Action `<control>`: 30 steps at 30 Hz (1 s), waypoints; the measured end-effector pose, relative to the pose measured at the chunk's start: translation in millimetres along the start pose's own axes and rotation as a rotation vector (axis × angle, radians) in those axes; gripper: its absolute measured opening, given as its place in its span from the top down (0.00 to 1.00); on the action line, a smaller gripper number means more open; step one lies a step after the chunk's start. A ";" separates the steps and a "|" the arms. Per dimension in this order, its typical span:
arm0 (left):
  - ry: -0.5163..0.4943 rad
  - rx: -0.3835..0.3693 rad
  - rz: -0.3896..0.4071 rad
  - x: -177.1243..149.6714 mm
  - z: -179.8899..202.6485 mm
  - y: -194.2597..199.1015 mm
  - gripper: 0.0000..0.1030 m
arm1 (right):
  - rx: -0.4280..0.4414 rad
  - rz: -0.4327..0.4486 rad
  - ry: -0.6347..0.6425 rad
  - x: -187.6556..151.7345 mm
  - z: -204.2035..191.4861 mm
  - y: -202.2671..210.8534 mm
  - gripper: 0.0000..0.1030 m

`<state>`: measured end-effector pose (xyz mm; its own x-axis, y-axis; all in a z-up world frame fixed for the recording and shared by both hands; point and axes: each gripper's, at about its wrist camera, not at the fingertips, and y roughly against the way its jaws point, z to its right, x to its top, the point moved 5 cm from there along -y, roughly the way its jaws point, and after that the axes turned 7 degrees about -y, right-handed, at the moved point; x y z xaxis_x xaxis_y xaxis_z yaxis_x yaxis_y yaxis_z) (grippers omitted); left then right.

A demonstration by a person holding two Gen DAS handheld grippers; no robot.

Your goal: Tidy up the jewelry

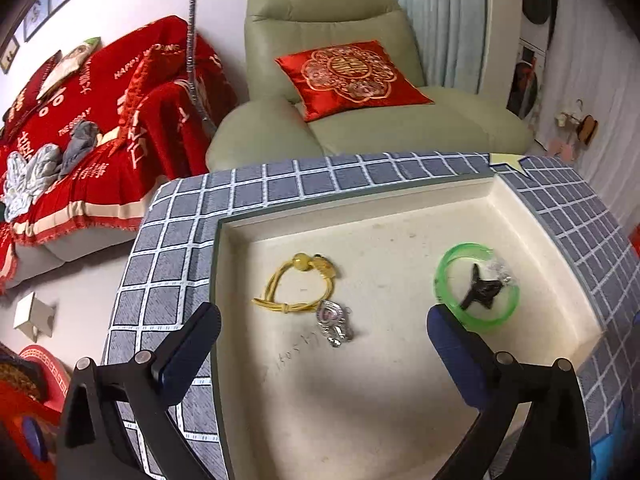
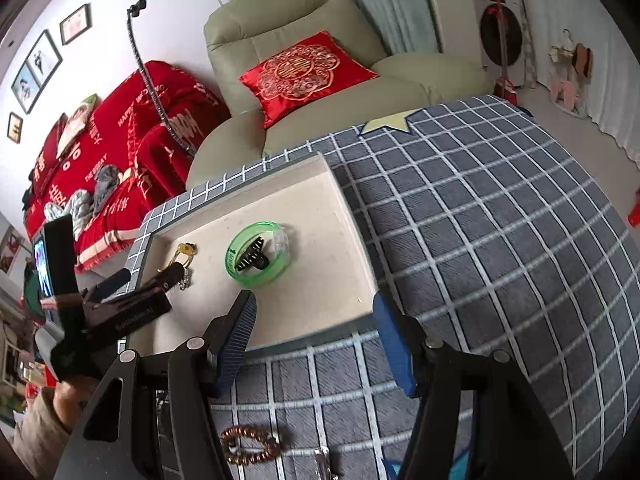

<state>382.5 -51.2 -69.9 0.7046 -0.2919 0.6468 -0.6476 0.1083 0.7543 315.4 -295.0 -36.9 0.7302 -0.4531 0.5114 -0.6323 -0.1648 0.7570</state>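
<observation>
**Spotter:** Your left tongs [image 1: 322, 316] are hanging wide open over the cream tray [image 1: 360, 196], with nothing between the pads. Your right tongs [image 2: 316, 336] are gaping too, partly open and gripping nothing, hovering at the tray's near edge.

**Checker:** So what are you, the operator, going for next?

**Spotter:** I'm judging it's the brown bead bracelet [image 2: 250, 446]. It's lying outside the tray on the checked tablecloth [image 2: 480, 240], behind the right tongs' fingertips and a little to their left, back toward you. A small silver piece [image 2: 324, 460] is sitting just beside it, cut off by the edge of the view.

**Checker:** Which hand is nearer?

**Spotter:** Your right one, clearly. The left tongs are sitting farther forward, over the tray's left part. Right under them the yellow cord bracelet [image 1: 296, 284] and a silver charm [image 1: 334, 322] are lying next to each other.

**Checker:** And how is the bead bracelet lying?

**Spotter:** It's looking like a flattened loop, with its long axis running side to side across the right tongs' view. I'd say you're needing to pull back and tip down, then pinch across the short way.

**Checker:** Anything crowding the drop?

**Spotter:** Ahead of the right tongs, the green bangle [image 2: 258, 256] is lying flat in the tray with a black claw clip [image 2: 250, 258] inside its ring. The tray floor to the right of the bangle is looking bare.
</observation>
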 end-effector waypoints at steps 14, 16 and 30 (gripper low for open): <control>0.022 -0.036 0.071 -33.2 -16.6 75.0 0.00 | 0.105 0.076 0.019 -28.6 -2.0 47.8 0.00; 0.044 -0.046 0.069 -43.7 -21.5 82.2 0.00 | 0.101 0.047 0.028 -35.2 -2.7 52.7 0.00; 0.027 0.034 0.004 -138.4 -37.4 106.2 0.00 | 0.025 -0.075 0.016 -97.8 24.9 62.4 0.00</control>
<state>227.1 36.3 -75.0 0.7092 -0.2662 0.6528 -0.6594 0.0770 0.7478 198.1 -282.8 -49.9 0.7796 -0.4243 0.4606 -0.5821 -0.2195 0.7830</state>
